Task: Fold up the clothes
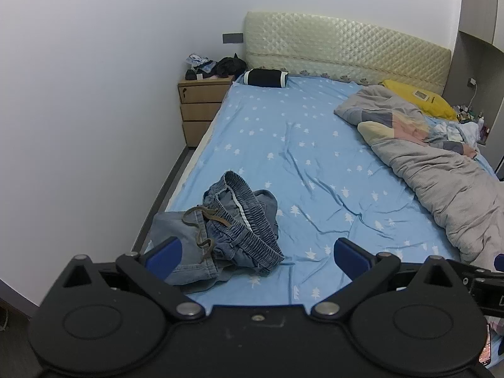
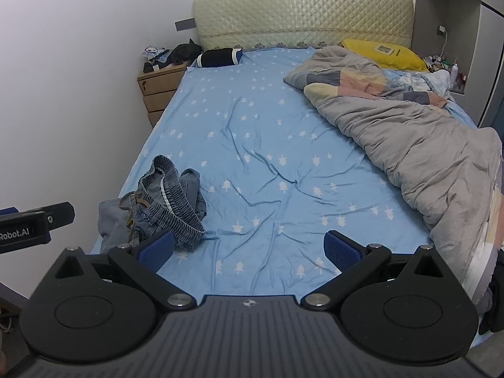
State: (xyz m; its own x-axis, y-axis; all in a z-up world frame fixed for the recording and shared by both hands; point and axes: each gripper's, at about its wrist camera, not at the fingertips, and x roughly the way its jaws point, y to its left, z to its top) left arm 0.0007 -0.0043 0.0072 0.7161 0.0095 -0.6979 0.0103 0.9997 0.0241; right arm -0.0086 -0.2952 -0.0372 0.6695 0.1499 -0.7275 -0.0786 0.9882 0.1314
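I see the crumpled denim shorts [image 1: 220, 233] lower left of the frame on the blue bedsheet [image 1: 299, 157]. My left gripper [image 1: 256, 256] hangs spread wide, grasping nothing; my right gripper [image 2: 249, 250] likewise gapes empty above the sheet.

A home bedroom: bed [image 2: 252, 126], quilted headboard [image 2: 302, 15], wooden nightstand [image 2: 157, 91]

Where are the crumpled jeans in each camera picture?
Left wrist: the jeans lie low and left of middle on the blue sheet, just past the left finger.
Right wrist: the jeans lie at lower left, near the bed's left edge.
Shared landmark: the wooden nightstand beside the headboard.
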